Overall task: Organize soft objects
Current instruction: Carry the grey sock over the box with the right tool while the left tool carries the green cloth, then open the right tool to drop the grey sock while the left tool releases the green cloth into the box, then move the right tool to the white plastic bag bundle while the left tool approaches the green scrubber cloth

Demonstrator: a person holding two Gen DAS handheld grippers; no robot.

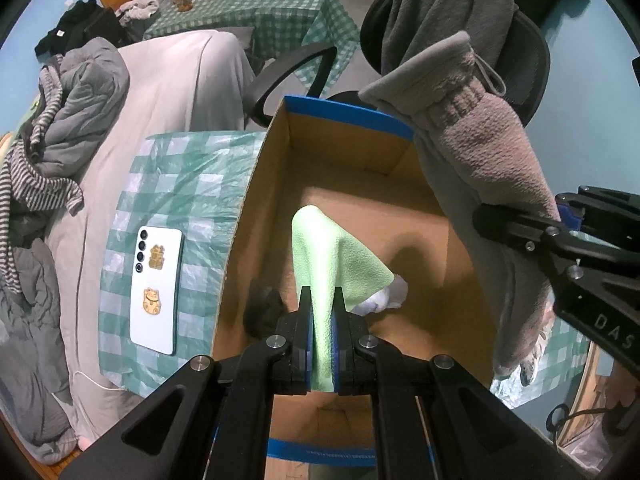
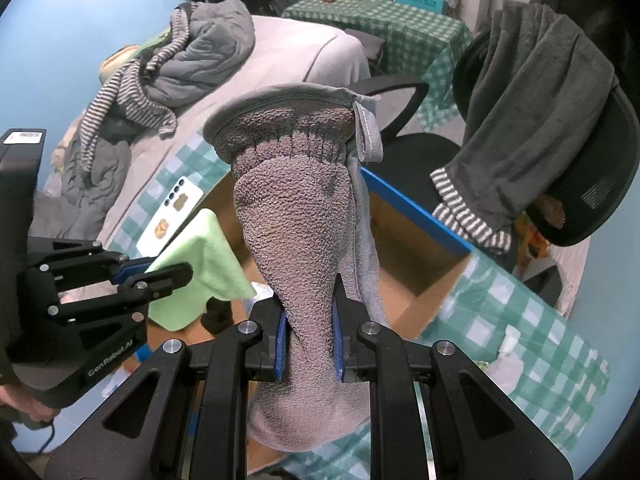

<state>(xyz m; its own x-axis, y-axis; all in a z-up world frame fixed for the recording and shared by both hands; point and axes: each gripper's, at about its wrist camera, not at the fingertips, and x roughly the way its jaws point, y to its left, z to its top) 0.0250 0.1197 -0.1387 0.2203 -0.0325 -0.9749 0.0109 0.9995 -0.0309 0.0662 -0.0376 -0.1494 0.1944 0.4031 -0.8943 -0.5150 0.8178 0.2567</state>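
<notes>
My left tongs were clamped tight on a green cloth. The cloth hung over the open box, and its loose corner pointed up past the tips of the tongs. The tongs pointed down into the box.

My right tongs were clamped on a grey mitt. It was fuzzy, with a smooth grey cuff at the far end and a small loop by the cuff. The mitt stuck out past the tongs and sat over the right side of the box. In the left view I could see the same mitt by the box's right wall, with the right tongs gripping it.

Down in the box lay a dark lump and something white. I could not tell what they were.

The box sat on a green checked sheet on the bed. A white phone lay on the sheet just left of the box. A grey blanket and a striped top were piled further left on the bed. Behind the box stood a black chair with a dark towel over its back.
</notes>
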